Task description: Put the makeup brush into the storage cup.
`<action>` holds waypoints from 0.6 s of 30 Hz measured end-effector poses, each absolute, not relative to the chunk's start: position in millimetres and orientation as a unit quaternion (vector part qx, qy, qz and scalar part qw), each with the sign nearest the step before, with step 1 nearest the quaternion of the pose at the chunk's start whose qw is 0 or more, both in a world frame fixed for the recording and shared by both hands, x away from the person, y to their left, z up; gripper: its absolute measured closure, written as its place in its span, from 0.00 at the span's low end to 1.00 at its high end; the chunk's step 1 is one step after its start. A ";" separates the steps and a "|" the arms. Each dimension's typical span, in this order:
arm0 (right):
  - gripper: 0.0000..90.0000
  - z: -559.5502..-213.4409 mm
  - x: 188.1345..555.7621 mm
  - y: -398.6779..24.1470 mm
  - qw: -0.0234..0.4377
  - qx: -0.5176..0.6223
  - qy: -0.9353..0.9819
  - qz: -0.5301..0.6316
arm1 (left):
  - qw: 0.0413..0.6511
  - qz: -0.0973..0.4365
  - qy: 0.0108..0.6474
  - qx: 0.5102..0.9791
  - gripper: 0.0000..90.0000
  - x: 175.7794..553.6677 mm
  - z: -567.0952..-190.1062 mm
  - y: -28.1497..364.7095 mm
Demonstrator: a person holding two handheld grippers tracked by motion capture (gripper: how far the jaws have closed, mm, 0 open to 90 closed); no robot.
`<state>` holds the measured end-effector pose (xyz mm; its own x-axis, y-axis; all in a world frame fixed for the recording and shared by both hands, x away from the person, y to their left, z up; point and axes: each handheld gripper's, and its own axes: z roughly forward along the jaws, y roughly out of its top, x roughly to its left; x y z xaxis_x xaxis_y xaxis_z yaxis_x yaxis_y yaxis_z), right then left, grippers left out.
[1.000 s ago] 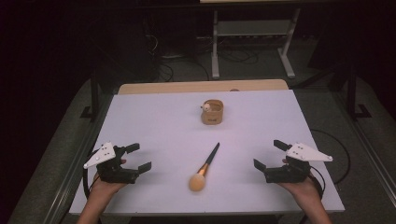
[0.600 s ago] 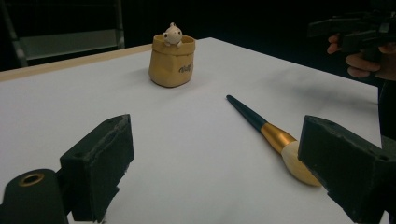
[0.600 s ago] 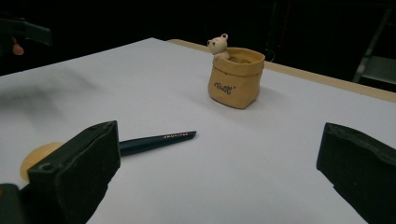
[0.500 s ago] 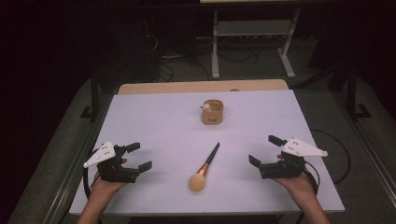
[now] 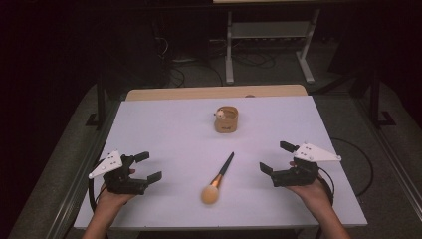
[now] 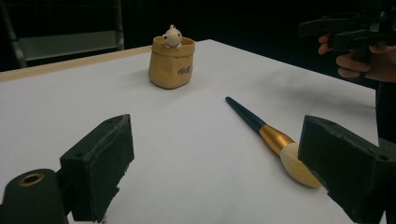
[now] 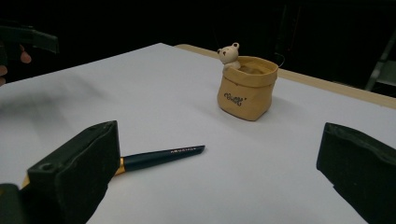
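the left gripper (image 5: 144,167) sits low over the near left part of the white table (image 5: 164,129), held in the person's left hand (image 5: 113,198), its jaws spread wide with nothing between them. the right gripper (image 5: 276,158) hovers over the near right part, held in the right hand (image 5: 312,191), its jaws likewise wide apart and empty. the makeup brush (image 5: 219,174) lies flat on the table between the two grippers, touching neither; its fluffy cream head points toward the person and its dark handle runs away toward the far right, with a gold ferrule joining the two. in the left gripper view the brush (image 6: 266,135) lies ahead of the jaws and off toward the right-hand one, whose tip hides part of the bristle head, though the high view shows brush and jaw apart. in the right gripper view the brush (image 7: 161,157) lies just ahead of the left-hand jaw, which covers its head end, while the handle tip points into the open space between the jaws. beyond the brush, farther from both sets of fingers, stands a small tan pot shaped like a sack (image 5: 226,119), upright, with a tiny bear figure (image 7: 229,54) peeking over its rim and dark lettering on its front. in the left gripper view the sack pot (image 6: 171,63) stands ahead of the gap between the jaws, and the right gripper (image 6: 348,32) shows at the far upper right.
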<state>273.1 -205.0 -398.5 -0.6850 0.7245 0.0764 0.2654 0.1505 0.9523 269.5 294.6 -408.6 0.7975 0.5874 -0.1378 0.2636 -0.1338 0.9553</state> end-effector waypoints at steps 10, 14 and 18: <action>0.00 -394.9 284.0 -194.5 0.198 0.329 0.730 0.565 | 0.593 0.135 0.289 0.739 0.11 269.6 -408.7 293.7; 0.00 -393.9 286.6 -192.3 0.197 0.325 0.730 0.567 | 0.594 0.135 0.289 0.739 0.11 269.6 -408.6 294.0; 0.00 -392.0 289.5 -189.9 0.194 0.323 0.729 0.572 | 0.593 0.135 0.288 0.739 0.11 269.3 -408.4 293.2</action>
<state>289.5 -189.9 -392.0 -0.7162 0.6926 0.0860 0.2480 0.1374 0.9590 269.3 293.2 -408.4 0.7977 0.5859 -0.1427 0.2662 -0.1298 0.9551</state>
